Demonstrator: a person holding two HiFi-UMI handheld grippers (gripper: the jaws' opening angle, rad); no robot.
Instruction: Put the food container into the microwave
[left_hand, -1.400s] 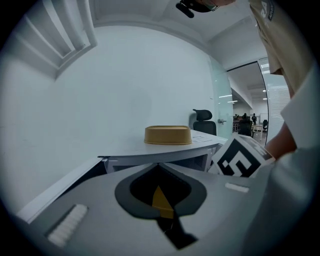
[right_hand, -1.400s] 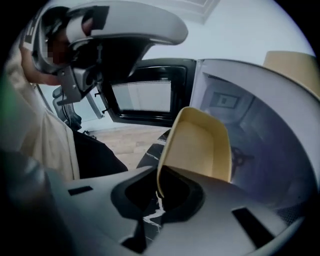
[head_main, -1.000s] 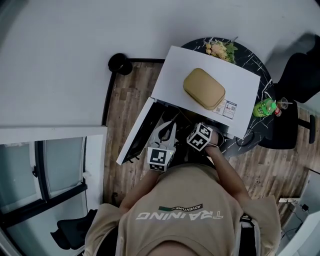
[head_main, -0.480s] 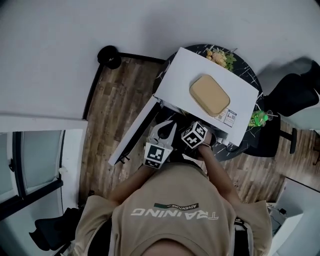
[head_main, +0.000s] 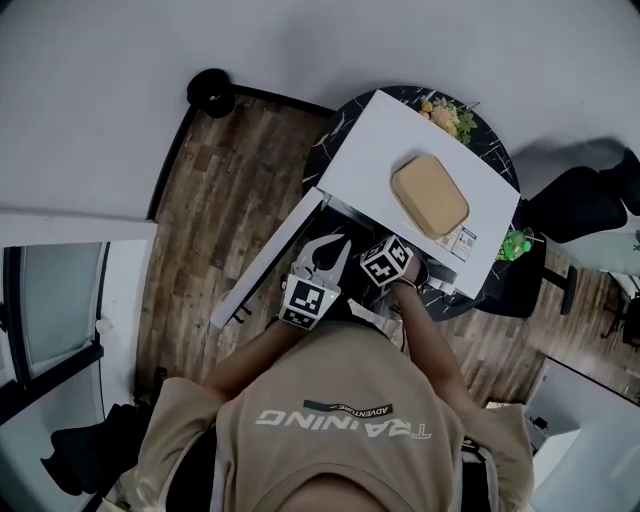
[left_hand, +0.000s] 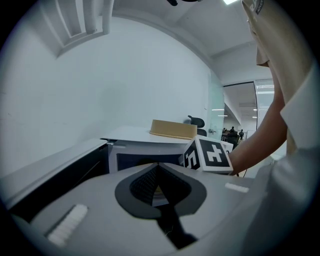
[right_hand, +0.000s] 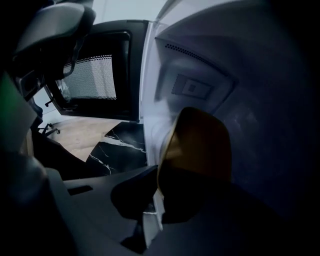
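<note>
Your right claw (right_hand: 156, 196) is clamped on the rim of the food container (right_hand: 200, 145), which is inside the microwave (head_main: 380, 150), close to its back wall, and looks tipped up on edge. Level it and set it down on the microwave's floor before you let go, since a tilted release would likely spill it. Your left claw (left_hand: 157, 172) is pinched together on nothing, just outside the microwave's mouth by the open door (head_main: 265, 262).
</note>
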